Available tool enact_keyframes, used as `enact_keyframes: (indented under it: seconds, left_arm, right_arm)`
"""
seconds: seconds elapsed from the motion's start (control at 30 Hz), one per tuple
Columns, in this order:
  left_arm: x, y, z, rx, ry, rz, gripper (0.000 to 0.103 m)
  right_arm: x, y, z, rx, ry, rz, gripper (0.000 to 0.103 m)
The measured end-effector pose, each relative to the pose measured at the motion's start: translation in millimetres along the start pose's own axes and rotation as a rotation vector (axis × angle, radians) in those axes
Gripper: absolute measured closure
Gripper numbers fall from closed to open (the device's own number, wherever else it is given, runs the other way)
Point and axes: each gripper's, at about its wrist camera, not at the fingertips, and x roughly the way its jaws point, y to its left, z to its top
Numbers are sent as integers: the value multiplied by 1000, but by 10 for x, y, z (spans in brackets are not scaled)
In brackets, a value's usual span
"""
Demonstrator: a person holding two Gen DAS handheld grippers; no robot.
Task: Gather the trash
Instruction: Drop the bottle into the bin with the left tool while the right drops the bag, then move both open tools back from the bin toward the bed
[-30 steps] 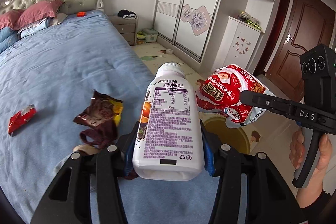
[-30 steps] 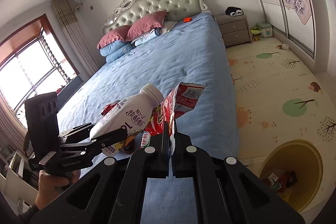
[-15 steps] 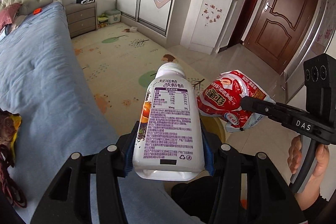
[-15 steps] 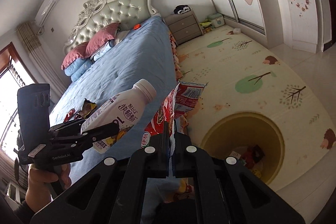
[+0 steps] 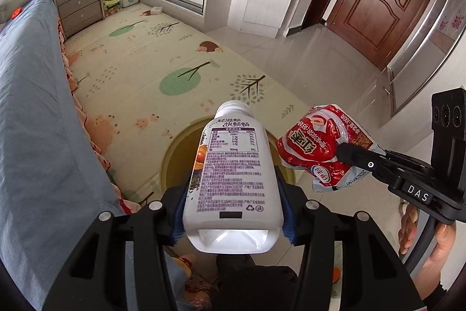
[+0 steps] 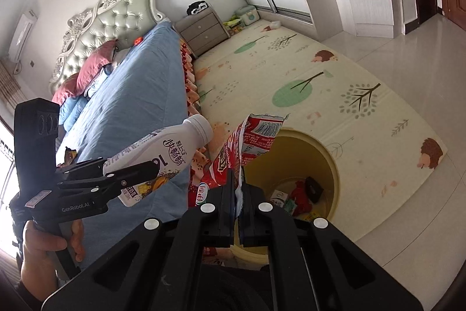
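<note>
The white drink bottle (image 5: 233,179) sits clamped in the left gripper (image 5: 233,212), neck aimed down at the yellow bin (image 6: 323,153) on the play mat (image 5: 139,72) beside the bed's (image 5: 32,112) long edge. The right gripper (image 6: 237,194), pressed together on the red snack bag (image 6: 247,145), hangs over the same rim. A second ago both were above the blue bedspread; now they have swung out over the bin, so dropping looks next. The bottle's label carries Chinese print and a nutrition table, too small for me to read properly. "DAS" and "GenRobot.AI" mark the handles. Some wrappers (image 6: 300,191) already lie inside.
</note>
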Motion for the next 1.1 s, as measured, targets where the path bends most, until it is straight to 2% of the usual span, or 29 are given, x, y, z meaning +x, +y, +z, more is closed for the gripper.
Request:
enact_keyframes:
  seconds: [0.13, 0.17, 0.2, 0.23, 0.27, 0.6, 0.8, 1.1]
  left_arm:
    - [201, -32, 113, 7, 13, 25, 51]
    - [222, -30, 147, 9, -2, 45, 48]
    - [237, -27, 170, 19, -14, 65, 40]
    - [233, -15, 183, 23, -22, 83, 15]
    - [223, 6, 194, 17, -32, 97, 8]
    - [286, 122, 146, -32, 6, 62, 8]
    - [131, 93, 143, -35, -35, 48, 8]
    - [-323, 74, 30, -8, -119, 108, 8]
  right_arm:
    - [134, -125, 45, 2, 25, -31, 100]
    - [169, -144, 57, 2, 30, -37, 95]
    - [199, -153, 66, -1, 31, -43, 86]
    - [238, -157, 75, -6, 37, -57, 54]
    - [267, -168, 81, -7, 35, -75, 36]
    - [361, -229, 45, 31, 51, -62, 41]
    - [260, -210, 52, 29, 33, -71, 41]
    - [17, 35, 62, -17, -11, -68, 41]
